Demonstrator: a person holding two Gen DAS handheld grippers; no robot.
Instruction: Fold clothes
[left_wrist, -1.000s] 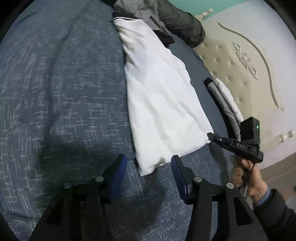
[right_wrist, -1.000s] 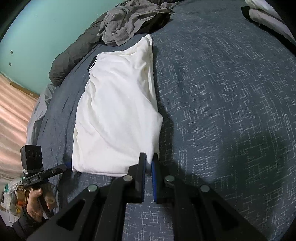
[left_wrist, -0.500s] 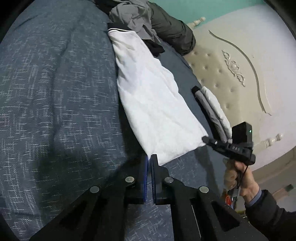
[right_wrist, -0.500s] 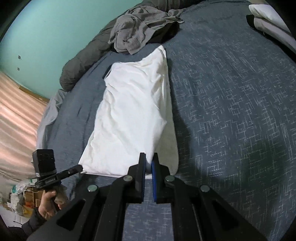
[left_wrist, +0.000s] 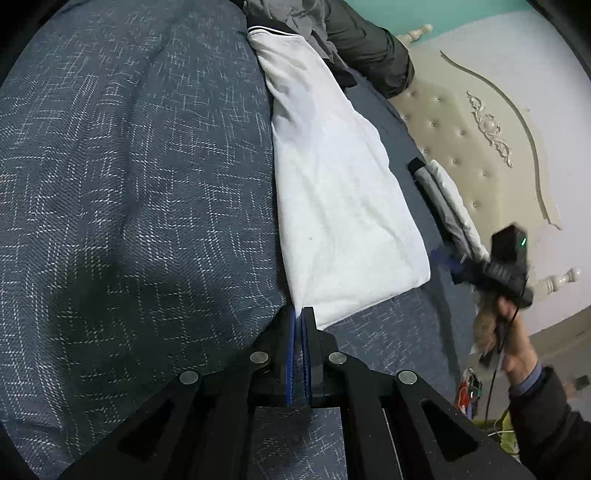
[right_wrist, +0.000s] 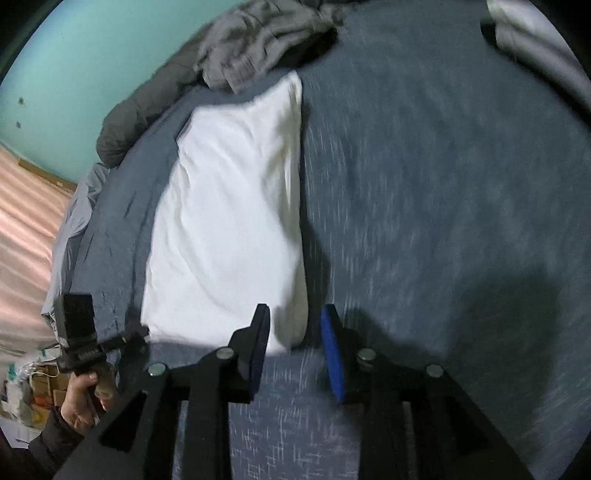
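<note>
A folded white shirt (left_wrist: 343, 206) lies lengthwise on a blue bed (left_wrist: 129, 184), stretching away ahead of both grippers. The left gripper (left_wrist: 300, 314) has its fingers (left_wrist: 309, 332) pressed together on the shirt's near corner, which runs straight into the pinch. The right gripper (right_wrist: 295, 321) has just been opening; its fingers (right_wrist: 260, 332) now stand partly apart, with the shirt's other near corner lying between them, free of the pads. Beyond the far end of the shirt sits a grey clothes heap (right_wrist: 258, 40). Each view shows the other gripper off to the side.
</note>
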